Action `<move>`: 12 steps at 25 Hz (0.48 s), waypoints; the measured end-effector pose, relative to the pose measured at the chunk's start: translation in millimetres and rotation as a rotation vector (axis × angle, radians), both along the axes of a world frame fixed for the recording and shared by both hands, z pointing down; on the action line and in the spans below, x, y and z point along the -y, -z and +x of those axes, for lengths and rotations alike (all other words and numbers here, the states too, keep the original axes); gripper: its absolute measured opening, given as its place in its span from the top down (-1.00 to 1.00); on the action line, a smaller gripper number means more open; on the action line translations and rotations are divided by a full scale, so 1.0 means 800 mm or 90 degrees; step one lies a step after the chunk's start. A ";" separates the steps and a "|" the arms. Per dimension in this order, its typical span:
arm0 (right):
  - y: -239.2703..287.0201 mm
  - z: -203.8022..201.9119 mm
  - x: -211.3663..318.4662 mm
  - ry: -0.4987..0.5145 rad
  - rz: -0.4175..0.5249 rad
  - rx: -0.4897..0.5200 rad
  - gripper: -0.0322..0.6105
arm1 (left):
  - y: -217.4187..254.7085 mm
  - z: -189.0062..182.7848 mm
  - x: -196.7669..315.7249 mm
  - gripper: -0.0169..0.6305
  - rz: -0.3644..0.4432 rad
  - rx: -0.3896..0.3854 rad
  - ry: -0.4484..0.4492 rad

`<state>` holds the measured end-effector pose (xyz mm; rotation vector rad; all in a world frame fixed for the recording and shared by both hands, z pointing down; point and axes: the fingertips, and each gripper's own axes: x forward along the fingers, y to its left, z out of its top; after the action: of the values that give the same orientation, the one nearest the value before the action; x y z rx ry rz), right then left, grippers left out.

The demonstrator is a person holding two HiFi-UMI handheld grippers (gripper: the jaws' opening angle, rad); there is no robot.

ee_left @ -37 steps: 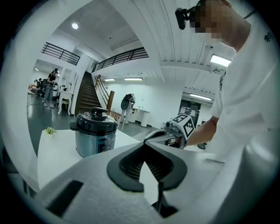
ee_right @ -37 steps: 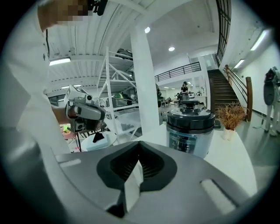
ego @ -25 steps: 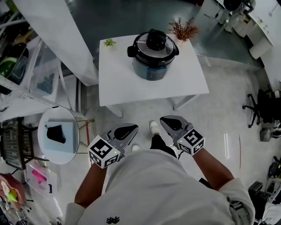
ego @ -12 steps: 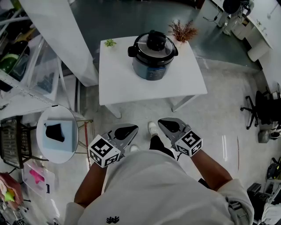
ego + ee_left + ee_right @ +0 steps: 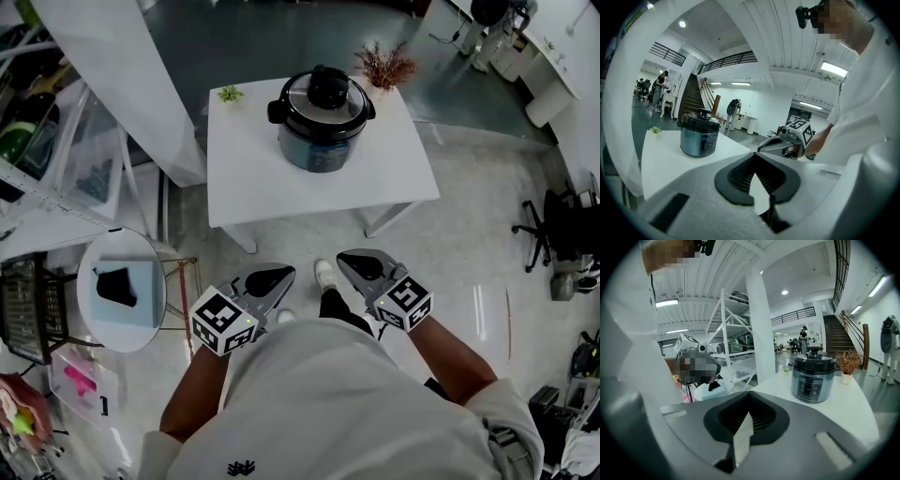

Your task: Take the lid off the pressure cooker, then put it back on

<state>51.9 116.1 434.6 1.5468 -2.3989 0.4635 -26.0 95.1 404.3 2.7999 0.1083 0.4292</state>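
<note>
The dark pressure cooker (image 5: pixel 322 127) stands on the white table (image 5: pixel 253 178) with its black lid (image 5: pixel 323 94) on. It also shows in the left gripper view as the cooker (image 5: pixel 698 133) and in the right gripper view as the cooker (image 5: pixel 813 373). The person stands a step back from the table's near edge. My left gripper (image 5: pixel 281 273) and right gripper (image 5: pixel 351 256) are held close to the body, well short of the table, both pointing toward it. Each one is shut with nothing between its jaws, as seen at the left gripper (image 5: pixel 752 156) and the right gripper (image 5: pixel 749 397).
A small green plant (image 5: pixel 231 93) and a reddish dried plant (image 5: pixel 386 66) sit at the table's far corners. A round side table (image 5: pixel 122 286) and shelving (image 5: pixel 37 141) are at the left. A white column (image 5: pixel 122 75) rises beside the table. An office chair (image 5: pixel 562 225) is at the right.
Only the head camera's aim has shifted slightly. Both grippers and the cooker stay as they were.
</note>
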 end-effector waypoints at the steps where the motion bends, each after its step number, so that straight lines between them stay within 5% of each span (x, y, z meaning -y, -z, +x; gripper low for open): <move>1: -0.001 0.000 0.000 0.000 -0.001 0.000 0.86 | -0.001 0.000 0.000 0.93 -0.001 0.001 0.000; 12: -0.004 -0.007 0.003 0.008 -0.008 -0.007 0.86 | -0.005 -0.006 0.004 0.93 -0.005 0.002 0.001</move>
<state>46.0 113.7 437.6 1.5244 -2.3911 0.4665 -31.0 92.0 408.7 2.7911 0.1074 0.4316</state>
